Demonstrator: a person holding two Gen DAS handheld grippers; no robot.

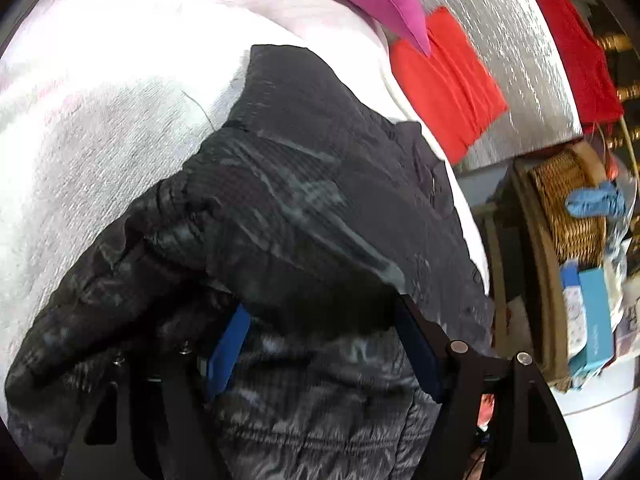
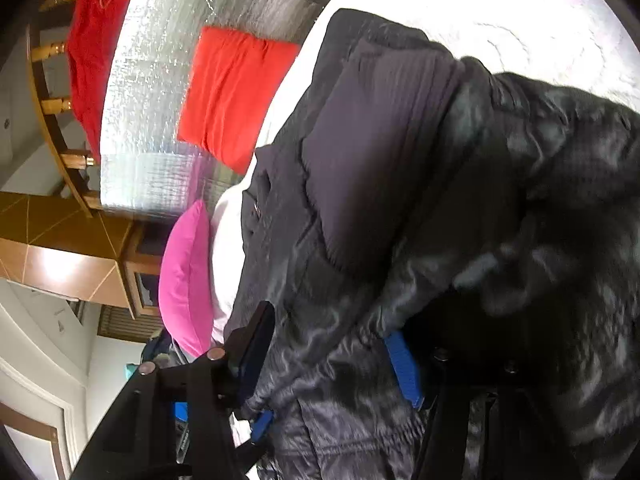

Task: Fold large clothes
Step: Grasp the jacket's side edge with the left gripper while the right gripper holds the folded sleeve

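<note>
— So, where did the fold stand at that point?

— Partway, by my reading. The black jacket lay on the white bedspread, bunched and doubled over itself, with one panel flopped across the body in the right wrist view. No neat rectangle; I judged the squaring-up was not yet done.

— And your grippers?

— My left gripper had its blue pads spread wide apart, with jacket cloth heaped between and over them. Nothing pinched that I could see. My right gripper looked the same: jaws apart, cloth draped across the gap, one pad half buried.

— What was the jacket like?

— Quilted shell, slick and faintly shiny, stitched in narrow channels, puffy enough to hold ridges. A matte, finely ribbed panel showed on the inner side. I'd guess it slips easily and springs back from a crease.

— Around it?

— Bedspread was soft, nubbly, overexposed in places. Beyond it, a pink cushion and an orange-red cushion, both smooth cotton-looking, sat against a crinkled silver foil sheet. A red garment hung over a wooden rail. In the left wrist view, a woven wicker basket stood off the bed's edge with something blue on it.
</note>
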